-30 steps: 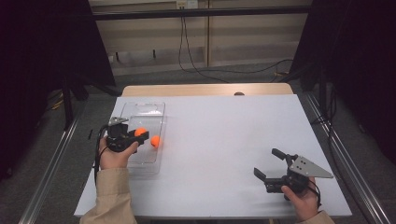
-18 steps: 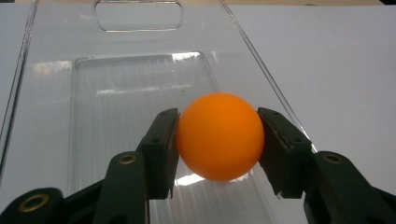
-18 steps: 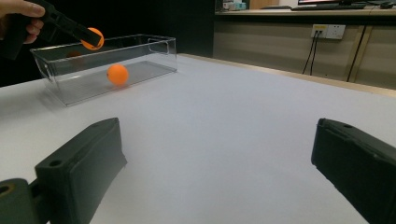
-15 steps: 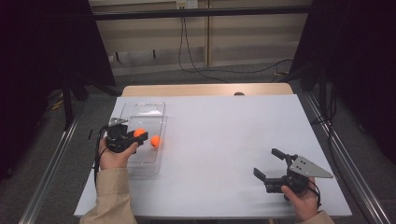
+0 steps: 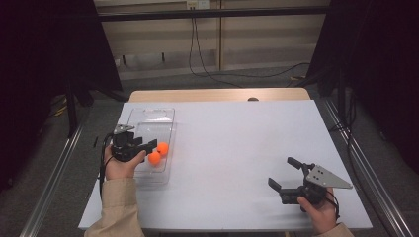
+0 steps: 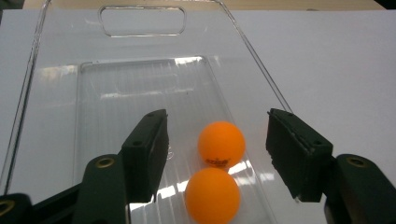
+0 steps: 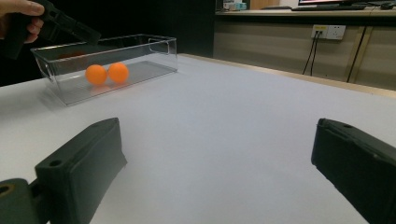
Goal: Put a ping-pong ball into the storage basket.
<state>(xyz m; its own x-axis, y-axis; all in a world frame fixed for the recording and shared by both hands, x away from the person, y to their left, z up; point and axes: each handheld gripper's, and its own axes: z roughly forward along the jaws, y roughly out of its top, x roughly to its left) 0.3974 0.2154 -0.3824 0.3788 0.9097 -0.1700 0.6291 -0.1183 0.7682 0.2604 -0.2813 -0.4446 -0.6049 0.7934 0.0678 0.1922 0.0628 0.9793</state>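
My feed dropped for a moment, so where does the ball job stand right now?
Done, by the look of it: two balls lie side by side in the clear bin. In hand: nothing; the left tool hangs open above them, gripping neither. The right tool is open over bare table, holding nothing. Left: no other ball shows on the table; perhaps just pulling the left tool away.

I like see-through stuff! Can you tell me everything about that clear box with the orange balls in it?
The clear box is a long, shallow rectangular bin that looks like see-through plastic, open on top, with a handle slot cut into its far end wall. It sits flat on the white table, near its left edge. Two orange balls rest on its floor at the near end, close together. The left claw hangs open just above those balls, touching neither.
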